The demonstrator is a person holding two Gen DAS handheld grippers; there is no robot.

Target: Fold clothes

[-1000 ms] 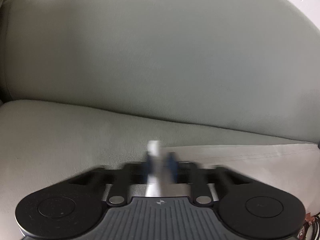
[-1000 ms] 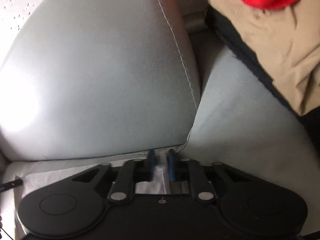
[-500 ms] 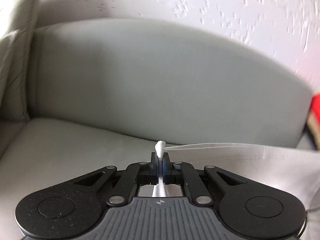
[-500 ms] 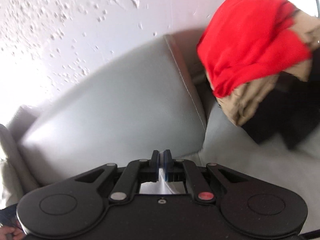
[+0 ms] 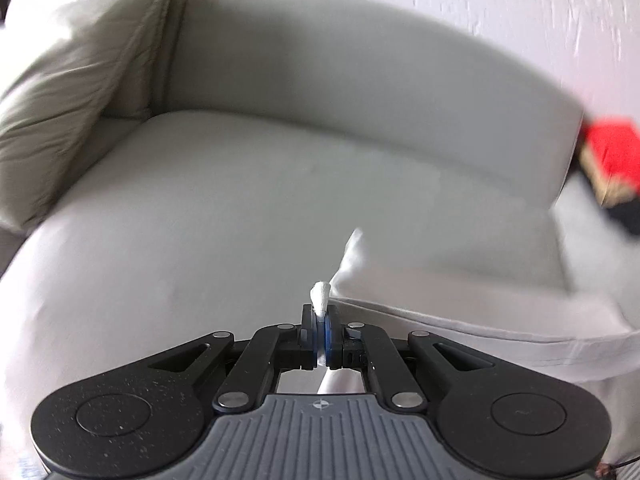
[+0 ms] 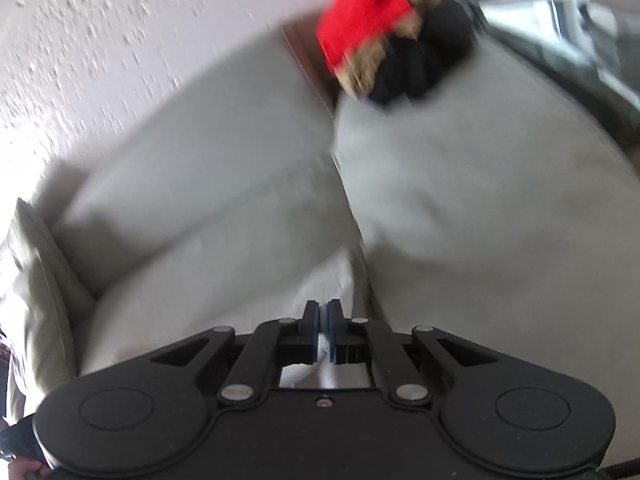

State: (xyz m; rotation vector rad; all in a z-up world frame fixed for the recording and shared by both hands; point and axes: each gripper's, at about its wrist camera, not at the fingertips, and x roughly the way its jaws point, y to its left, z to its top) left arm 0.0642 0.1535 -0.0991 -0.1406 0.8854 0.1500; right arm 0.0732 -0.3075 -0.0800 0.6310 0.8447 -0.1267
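Note:
A white garment hangs between my two grippers above a grey sofa seat. My left gripper is shut on a pinched corner of it; a small tuft of cloth sticks up past the fingertips. The cloth stretches away to the right in the left wrist view. My right gripper is shut on another part of the white garment, which hangs in front of and below the jaws. Most of the garment is hidden below both grippers.
A grey sofa backrest runs along a textured white wall. A cushion leans at the sofa's left end. A pile of red, tan and black clothes lies on the sofa's right end; it also shows in the left wrist view.
Both grippers have risen and pulled back from the sofa backrest with the white garment held. More of the seat, the cushion and the clothes pile have come into view.

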